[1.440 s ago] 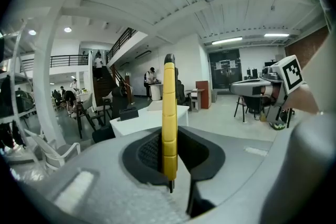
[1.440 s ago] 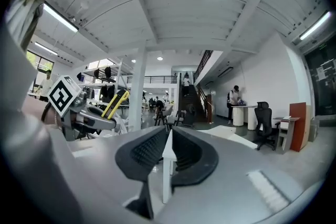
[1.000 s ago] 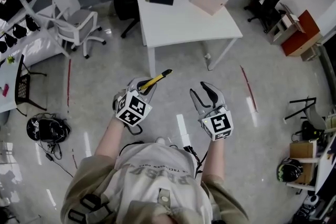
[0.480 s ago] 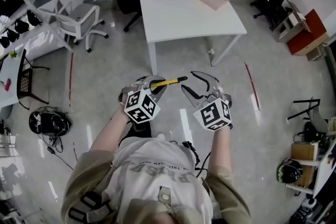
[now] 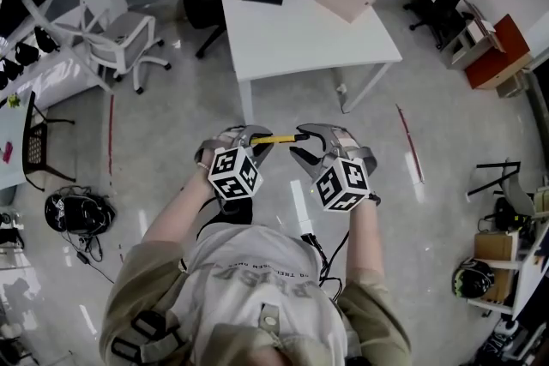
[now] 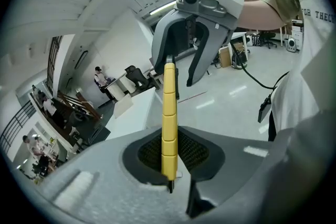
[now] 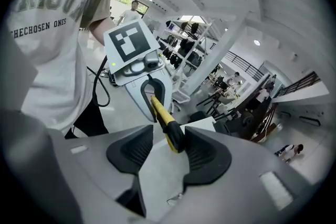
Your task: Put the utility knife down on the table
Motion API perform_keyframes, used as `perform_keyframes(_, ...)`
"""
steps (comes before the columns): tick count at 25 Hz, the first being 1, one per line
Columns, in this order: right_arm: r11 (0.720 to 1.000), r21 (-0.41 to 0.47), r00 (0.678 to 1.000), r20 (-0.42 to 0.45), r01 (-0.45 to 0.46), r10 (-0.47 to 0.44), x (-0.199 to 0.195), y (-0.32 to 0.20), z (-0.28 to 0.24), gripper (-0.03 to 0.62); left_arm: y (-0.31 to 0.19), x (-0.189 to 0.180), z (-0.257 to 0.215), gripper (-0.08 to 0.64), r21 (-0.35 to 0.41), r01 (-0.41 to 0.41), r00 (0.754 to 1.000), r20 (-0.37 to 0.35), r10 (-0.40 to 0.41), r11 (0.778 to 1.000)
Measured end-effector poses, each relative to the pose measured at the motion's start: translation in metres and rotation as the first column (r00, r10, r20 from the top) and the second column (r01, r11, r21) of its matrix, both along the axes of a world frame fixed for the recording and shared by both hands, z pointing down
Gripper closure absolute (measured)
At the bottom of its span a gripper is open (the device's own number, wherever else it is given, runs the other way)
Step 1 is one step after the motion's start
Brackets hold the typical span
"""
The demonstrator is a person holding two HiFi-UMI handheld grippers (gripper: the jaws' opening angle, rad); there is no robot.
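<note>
Utility knife (image 5: pixel 276 137) in mid-air, well short of the white desk (image 5: pixel 300 30) and not yet set down. Left tongs (image 5: pixel 257 140) clench its yellow handle. Right tongs (image 5: pixel 302 143), newly swung in alongside, have just been narrowing around the black tip without gripping it; a handover seems likely first.

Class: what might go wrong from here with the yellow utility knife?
The left gripper pinches only one end of the yellow utility knife; it might pivot or slip to the grey floor. The jaws of the right gripper, just closing around its far tip, haven't clamped; releasing early might drop it.
</note>
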State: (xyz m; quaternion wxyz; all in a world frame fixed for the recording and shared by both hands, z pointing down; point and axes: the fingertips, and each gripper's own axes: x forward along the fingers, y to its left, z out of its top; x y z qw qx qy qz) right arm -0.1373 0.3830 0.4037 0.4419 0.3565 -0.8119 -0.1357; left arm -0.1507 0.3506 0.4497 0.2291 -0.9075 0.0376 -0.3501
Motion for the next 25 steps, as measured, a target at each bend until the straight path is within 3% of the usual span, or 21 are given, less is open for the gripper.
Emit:
perform_keyframes(9,0.999,-0.030,0.993,-0.118,-0.017,0.014,0.018,-0.069,0.011,0.482,-0.071,0.015,0.009,0.512,0.029,-0.099,0.992,0.079,0.096,0.995)
perform_keyframes(17,0.990,-0.137,0.995,-0.091,-0.039,0.027,0.023,-0.122,0.035,0.499,-0.125,0.018,0.029,0.512,-0.039,-0.189,0.961,0.198,0.193,0.981)
perform_keyframes(25,0.972,-0.221,0.996,-0.070,-0.074,0.060,0.033,-0.165,0.045,0.506,-0.170,0.031,0.038,0.512,-0.058,-0.265,0.931,0.245,0.271,0.963)
